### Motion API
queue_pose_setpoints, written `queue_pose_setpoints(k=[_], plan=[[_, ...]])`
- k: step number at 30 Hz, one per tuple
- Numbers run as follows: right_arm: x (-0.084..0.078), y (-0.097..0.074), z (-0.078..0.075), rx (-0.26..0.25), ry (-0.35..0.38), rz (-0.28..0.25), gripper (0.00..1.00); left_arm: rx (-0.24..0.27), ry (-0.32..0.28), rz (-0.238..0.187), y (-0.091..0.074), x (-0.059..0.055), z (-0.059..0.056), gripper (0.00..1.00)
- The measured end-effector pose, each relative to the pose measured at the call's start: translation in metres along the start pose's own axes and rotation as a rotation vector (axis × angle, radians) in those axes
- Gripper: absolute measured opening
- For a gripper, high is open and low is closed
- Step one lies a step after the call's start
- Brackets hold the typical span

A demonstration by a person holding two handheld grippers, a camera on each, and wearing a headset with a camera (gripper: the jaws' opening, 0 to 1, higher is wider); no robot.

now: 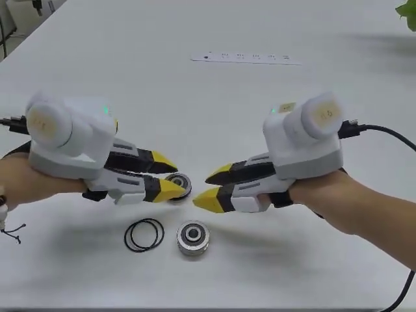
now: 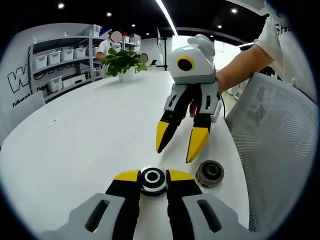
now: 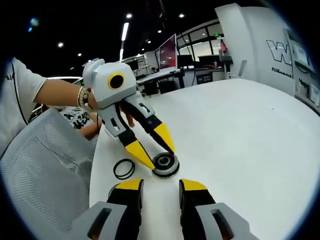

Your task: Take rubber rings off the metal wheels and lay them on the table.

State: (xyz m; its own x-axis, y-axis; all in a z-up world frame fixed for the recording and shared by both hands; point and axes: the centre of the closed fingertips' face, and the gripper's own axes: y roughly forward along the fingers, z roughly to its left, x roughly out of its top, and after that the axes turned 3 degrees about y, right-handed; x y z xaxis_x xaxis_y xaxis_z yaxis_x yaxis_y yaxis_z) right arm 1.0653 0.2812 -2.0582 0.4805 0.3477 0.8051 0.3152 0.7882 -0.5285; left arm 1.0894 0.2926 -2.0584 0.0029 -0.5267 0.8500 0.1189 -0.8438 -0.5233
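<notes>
My left gripper (image 1: 177,179) is shut on a small metal wheel (image 1: 181,182) with a dark rubber ring around it, held just above the white table (image 1: 195,117). Its own view has that wheel (image 2: 153,181) pinched between the yellow tips (image 2: 153,176). The right gripper (image 1: 203,188) faces it from the right, open and empty, tips a short way from the wheel. From the right gripper view, the open jaws (image 3: 161,186) point at the held wheel (image 3: 165,164). A second wheel (image 1: 193,237) lies on the table near me, and two loose black rubber rings (image 1: 144,234) lie left of it.
A white power strip (image 1: 247,58) lies far back on the table. A green plant (image 1: 408,13) stands at the far right corner. A black cable (image 1: 390,135) trails from the right gripper. A grey mesh chair (image 2: 280,150) stands beside the table.
</notes>
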Motion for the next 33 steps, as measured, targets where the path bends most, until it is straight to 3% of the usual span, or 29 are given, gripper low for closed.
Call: queue_pose_setpoints(k=[1, 2, 5, 6, 7, 9, 18, 25, 33], plan=[[0.000, 0.000, 0.000, -0.001, 0.001, -0.001, 0.26, -0.001, -0.007, 0.016, 0.001, -0.004, 0.000, 0.12], [0.000, 0.000, 0.000, -0.001, 0.001, -0.001, 0.26, 0.005, 0.006, -0.006, 0.001, 0.000, 0.001, 0.10], [-0.002, 0.001, 0.001, 0.000, -0.004, 0.006, 0.26, 0.006, -0.005, 0.002, 0.000, 0.000, 0.000, 0.09], [-0.002, 0.002, 0.001, 0.000, -0.008, 0.007, 0.25, 0.005, 0.044, 0.008, -0.001, 0.000, -0.002, 0.08], [-0.002, 0.002, 0.001, -0.001, -0.014, 0.006, 0.25, 0.001, 0.057, 0.008, 0.000, 0.000, -0.004, 0.08], [0.000, 0.004, 0.001, -0.002, -0.024, 0.002, 0.25, 0.003, 0.034, 0.007, 0.000, 0.000, -0.003, 0.08], [-0.004, 0.016, -0.007, -0.052, -0.092, 0.025, 0.25, -0.004, 0.068, 0.003, 0.003, 0.002, -0.009, 0.08], [-0.003, 0.021, -0.006, -0.048, -0.078, 0.006, 0.28, -0.020, 0.065, -0.009, 0.007, 0.004, -0.015, 0.08], [-0.008, 0.018, -0.005, -0.046, -0.187, 0.039, 0.20, -0.021, 0.059, -0.009, 0.008, 0.005, -0.015, 0.08]])
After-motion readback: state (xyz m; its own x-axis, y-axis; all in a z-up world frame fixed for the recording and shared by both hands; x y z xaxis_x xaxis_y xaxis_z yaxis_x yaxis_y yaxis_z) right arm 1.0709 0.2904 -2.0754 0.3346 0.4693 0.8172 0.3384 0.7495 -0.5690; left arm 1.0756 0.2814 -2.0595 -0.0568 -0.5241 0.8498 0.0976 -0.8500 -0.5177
